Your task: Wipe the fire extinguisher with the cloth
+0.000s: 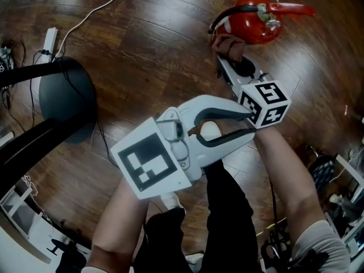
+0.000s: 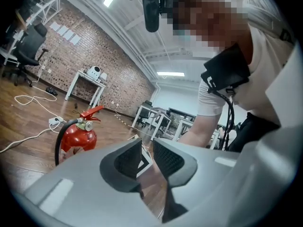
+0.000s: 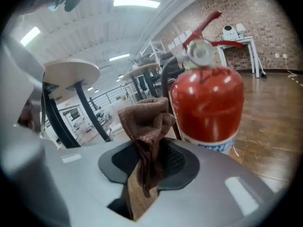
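Pinching a bunched brown cloth [image 3: 144,122] between its jaws, the right gripper [image 3: 149,160] is closed on the fabric, with a soft wad standing proud of the tips and a tail hanging down behind them. That wad sits just beside the red body of the extinguisher [image 3: 208,103], low on its side near the black hose; whether it actually touches the paint I can't tell from here. The cloth looks light and limp, so it should fold around the curve easily, and the grip through its middle seems a sound one, leaving plenty of fabric forward to rub with. The extinguisher stands upright on the wooden floor [image 1: 142,50], well out in front of the person, lever pointing off to the right. I'd judge it heavy and rigid, with a smooth, rather slippery shell, steady enough for light strokes, though a hard push high up might rock it; the neck under the lever looks the best place to brace it. The left gripper [image 1: 250,124] hangs back closer to the person, jaws parted with nothing between them.
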`<action>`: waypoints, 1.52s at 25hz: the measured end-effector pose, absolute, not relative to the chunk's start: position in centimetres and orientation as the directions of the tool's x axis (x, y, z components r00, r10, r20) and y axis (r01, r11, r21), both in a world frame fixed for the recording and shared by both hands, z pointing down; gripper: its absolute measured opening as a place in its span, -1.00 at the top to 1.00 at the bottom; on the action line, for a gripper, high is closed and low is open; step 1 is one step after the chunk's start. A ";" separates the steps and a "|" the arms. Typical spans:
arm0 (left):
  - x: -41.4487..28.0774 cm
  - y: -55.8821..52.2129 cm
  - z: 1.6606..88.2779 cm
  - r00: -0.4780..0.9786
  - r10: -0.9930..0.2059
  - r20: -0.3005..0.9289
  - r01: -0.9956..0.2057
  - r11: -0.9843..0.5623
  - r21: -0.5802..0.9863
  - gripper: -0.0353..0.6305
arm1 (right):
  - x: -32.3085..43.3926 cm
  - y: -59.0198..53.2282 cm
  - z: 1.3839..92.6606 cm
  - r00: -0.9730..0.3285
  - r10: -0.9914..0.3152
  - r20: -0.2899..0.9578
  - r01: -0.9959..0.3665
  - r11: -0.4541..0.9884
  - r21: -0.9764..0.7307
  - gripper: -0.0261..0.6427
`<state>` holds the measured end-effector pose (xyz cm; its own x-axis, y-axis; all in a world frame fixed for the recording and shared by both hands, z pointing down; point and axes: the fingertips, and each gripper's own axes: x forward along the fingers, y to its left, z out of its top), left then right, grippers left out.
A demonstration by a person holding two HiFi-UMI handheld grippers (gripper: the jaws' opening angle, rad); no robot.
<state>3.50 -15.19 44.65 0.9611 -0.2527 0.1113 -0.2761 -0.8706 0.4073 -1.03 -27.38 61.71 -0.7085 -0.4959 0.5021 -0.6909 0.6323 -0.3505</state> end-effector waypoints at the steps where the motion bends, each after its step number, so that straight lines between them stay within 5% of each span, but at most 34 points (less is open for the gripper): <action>1: 3.4 -15.0 44.4 0.960 -0.255 0.114 -0.279 -0.869 0.408 0.71 | -1.4 -27.8 60.6 -0.708 -0.516 0.482 -0.696 0.622 -0.357 0.59; 9: 2.5 -14.9 44.1 0.955 -0.280 0.099 -0.296 -0.865 0.406 0.71 | -2.7 -31.6 65.2 -0.640 -0.562 0.525 -0.768 0.501 -0.400 0.59; 26: 1.3 -14.5 48.7 0.948 -0.308 0.080 -0.312 -0.849 0.426 0.71 | -0.5 -29.0 87.3 -0.496 -0.199 0.845 -0.803 0.475 -0.360 0.59; 38: 3.3 -8.8 42.6 0.953 -0.300 0.031 -0.286 -0.867 0.408 0.71 | 1.2 -18.3 75.2 -0.581 -0.170 0.796 -0.700 0.604 -0.382 0.59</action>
